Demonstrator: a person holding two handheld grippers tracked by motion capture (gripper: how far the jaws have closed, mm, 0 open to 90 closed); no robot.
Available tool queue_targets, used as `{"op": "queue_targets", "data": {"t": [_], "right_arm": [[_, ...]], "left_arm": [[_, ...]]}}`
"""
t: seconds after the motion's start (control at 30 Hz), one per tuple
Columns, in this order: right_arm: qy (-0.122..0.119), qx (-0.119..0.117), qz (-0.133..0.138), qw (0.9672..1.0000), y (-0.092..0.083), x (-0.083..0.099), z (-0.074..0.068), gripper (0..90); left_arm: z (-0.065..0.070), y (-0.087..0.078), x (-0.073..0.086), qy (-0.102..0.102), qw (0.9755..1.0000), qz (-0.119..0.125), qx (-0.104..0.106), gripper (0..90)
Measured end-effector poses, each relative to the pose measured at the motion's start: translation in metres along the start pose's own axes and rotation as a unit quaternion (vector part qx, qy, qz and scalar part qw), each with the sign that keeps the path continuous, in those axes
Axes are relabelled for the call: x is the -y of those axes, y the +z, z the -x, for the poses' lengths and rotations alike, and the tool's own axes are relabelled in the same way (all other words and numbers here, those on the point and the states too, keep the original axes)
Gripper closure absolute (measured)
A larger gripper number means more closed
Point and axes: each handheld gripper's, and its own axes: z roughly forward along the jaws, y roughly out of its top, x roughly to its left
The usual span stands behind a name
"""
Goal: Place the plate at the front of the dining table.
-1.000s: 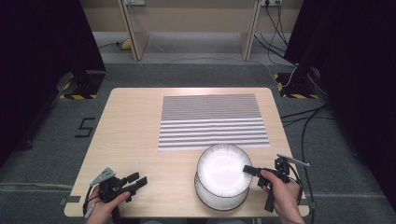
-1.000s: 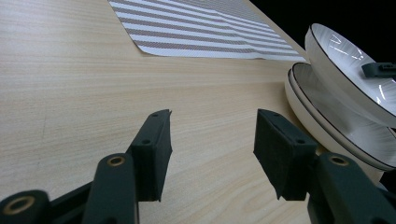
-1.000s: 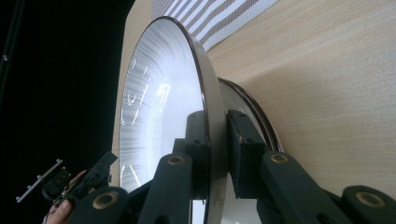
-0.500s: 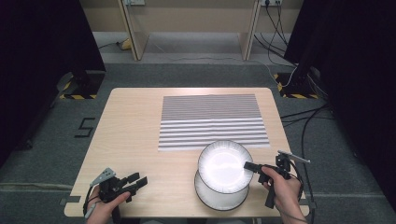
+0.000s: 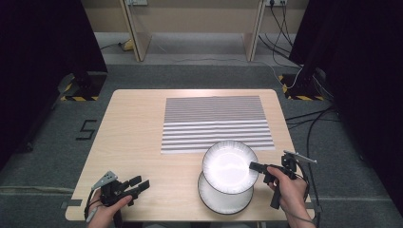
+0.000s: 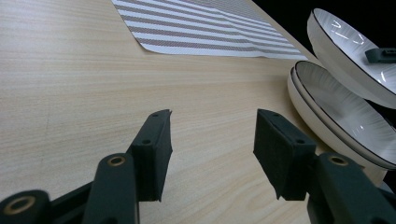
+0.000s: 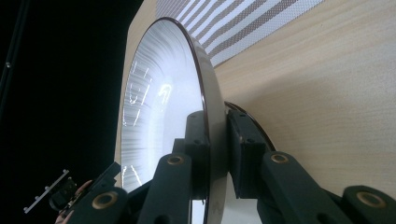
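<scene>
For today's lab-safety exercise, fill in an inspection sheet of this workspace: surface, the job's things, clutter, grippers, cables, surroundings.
Surface: pale wooden table, with a striped mat lying flat on its far half.
Job's things: lifted plate held tilted by its rim above the plate stack, which the left gripper view shows as two nested plates at the near edge.
Clutter: nothing seen.
Grippers: right gripper clamped on the lifted plate's rim; left gripper open, empty, low over bare wood.
Cables: several trail over the floor right of the table.
Surroundings: grey floor, dark curtains at both sides, wooden furniture legs behind.
</scene>
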Motion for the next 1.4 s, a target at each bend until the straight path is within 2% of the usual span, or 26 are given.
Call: {"op": "queue_targets", "data": {"t": [1.4], "right_arm": [[0.007,0.005,0.024,0.9997,-0.001,-0.030,-0.008,78.2]], "left_arm": [[0.000,-0.001,0.001,-0.001,1.0000,0.002,0.001,45.9]]}}
